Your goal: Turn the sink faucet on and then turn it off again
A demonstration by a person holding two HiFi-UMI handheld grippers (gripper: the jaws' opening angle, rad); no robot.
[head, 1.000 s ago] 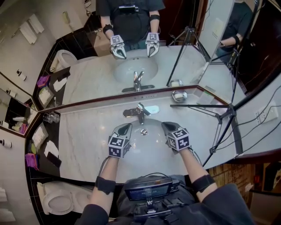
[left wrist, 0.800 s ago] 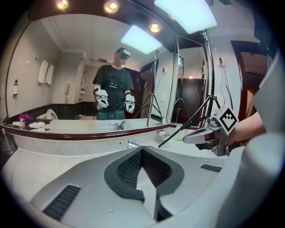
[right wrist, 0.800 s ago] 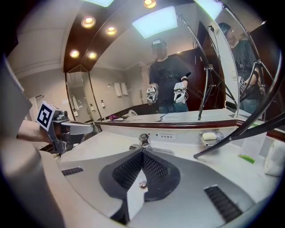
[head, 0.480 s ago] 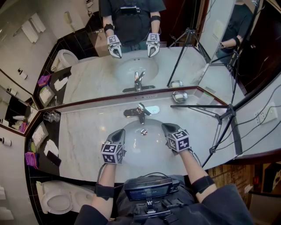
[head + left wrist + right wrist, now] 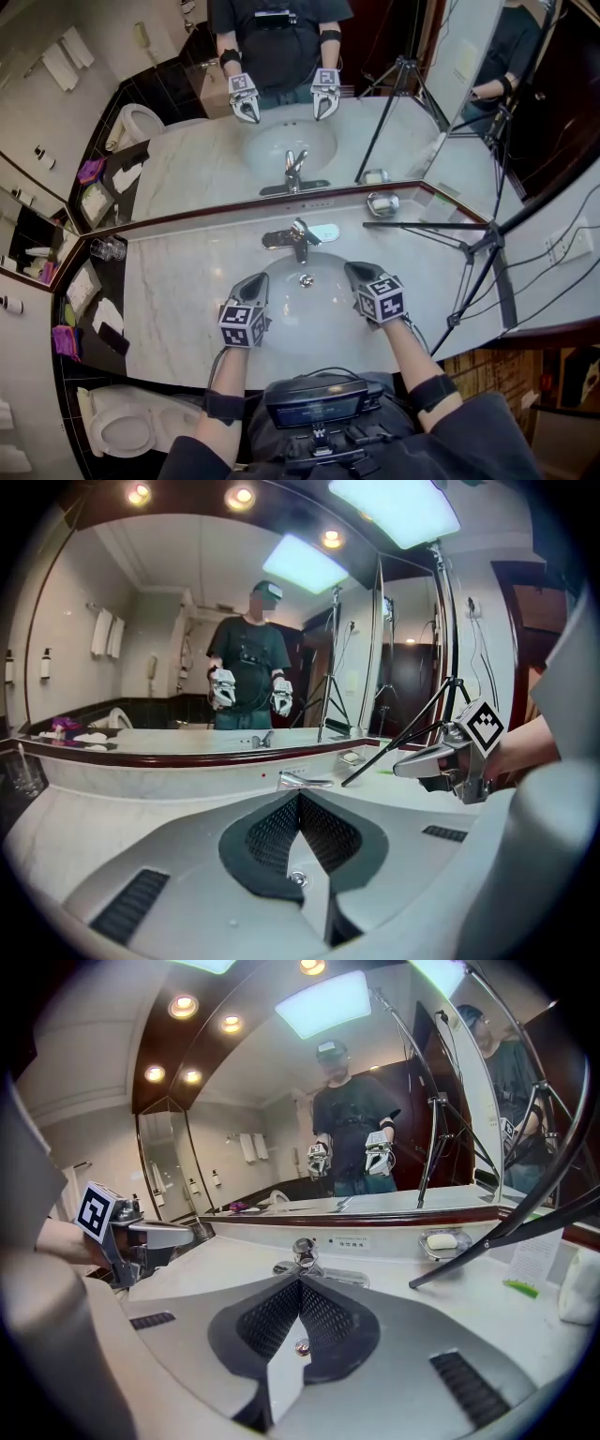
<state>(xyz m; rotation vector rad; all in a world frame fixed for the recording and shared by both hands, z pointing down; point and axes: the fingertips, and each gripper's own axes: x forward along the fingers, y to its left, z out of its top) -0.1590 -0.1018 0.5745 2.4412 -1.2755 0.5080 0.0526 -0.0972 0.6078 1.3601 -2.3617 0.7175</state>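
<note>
Chrome sink faucet (image 5: pixel 298 240) at the back rim of the white basin (image 5: pixel 306 311), set in a marble surface (image 5: pixel 178 291). Over the basin's left side, left gripper (image 5: pixel 255 281), jaws closed, empty; over its right side, right gripper (image 5: pixel 354 272), jaws closed, empty.

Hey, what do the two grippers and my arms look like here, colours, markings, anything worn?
The left gripper and right gripper have silver-grey shells tapering to dark, mesh-textured pads. Each carries a white cube printed with black square markers. A black band wraps each forearm, and thin dark cables trail from the grippers toward the body.
</note>
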